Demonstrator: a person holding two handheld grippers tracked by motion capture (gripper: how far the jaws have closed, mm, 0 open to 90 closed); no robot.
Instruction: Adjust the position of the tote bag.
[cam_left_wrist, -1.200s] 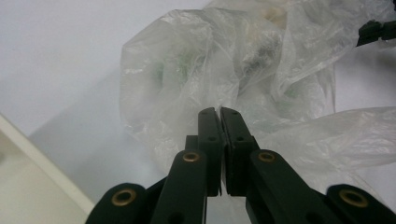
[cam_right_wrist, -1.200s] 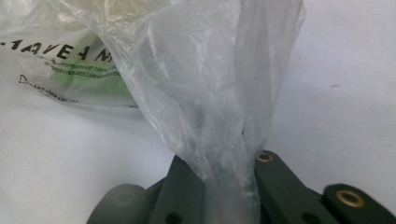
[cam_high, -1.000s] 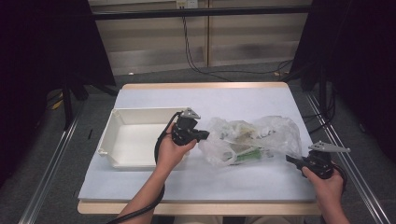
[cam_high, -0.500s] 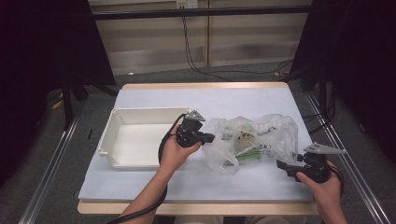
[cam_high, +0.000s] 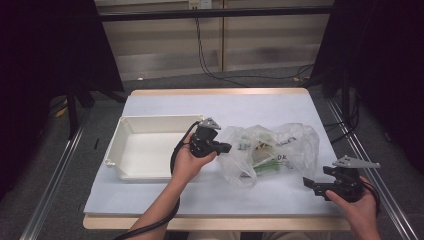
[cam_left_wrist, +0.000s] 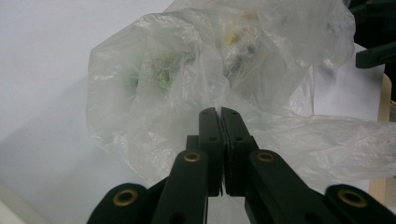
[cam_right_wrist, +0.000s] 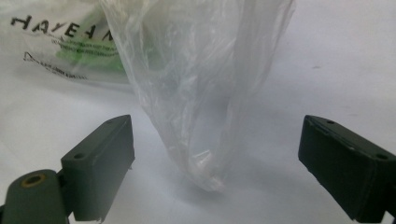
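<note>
One clear plastic bag (cam_high: 270, 150) is lying on the surface (cam_high: 260, 107) between two hand-held grippers. The left hand-held gripper (cam_left_wrist: 219, 122) is pinching its edge. The right hand-held gripper (cam_right_wrist: 215, 154) has just been opening, its jaws standing spread around a loose handle. Print is reading "HAVE A N"; one white tray (cam_high: 125, 131) is sitting beyond the left.

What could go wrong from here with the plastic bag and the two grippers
1. The left gripper is shut on a thin fold of the plastic bag; a pull might tear the film or let it slip out.
2. The right gripper has just opened, its jaws wide apart with a loose bag handle between them untouched, so that end may sag.
3. The white tray sits close behind the left hand and could get knocked.
</note>
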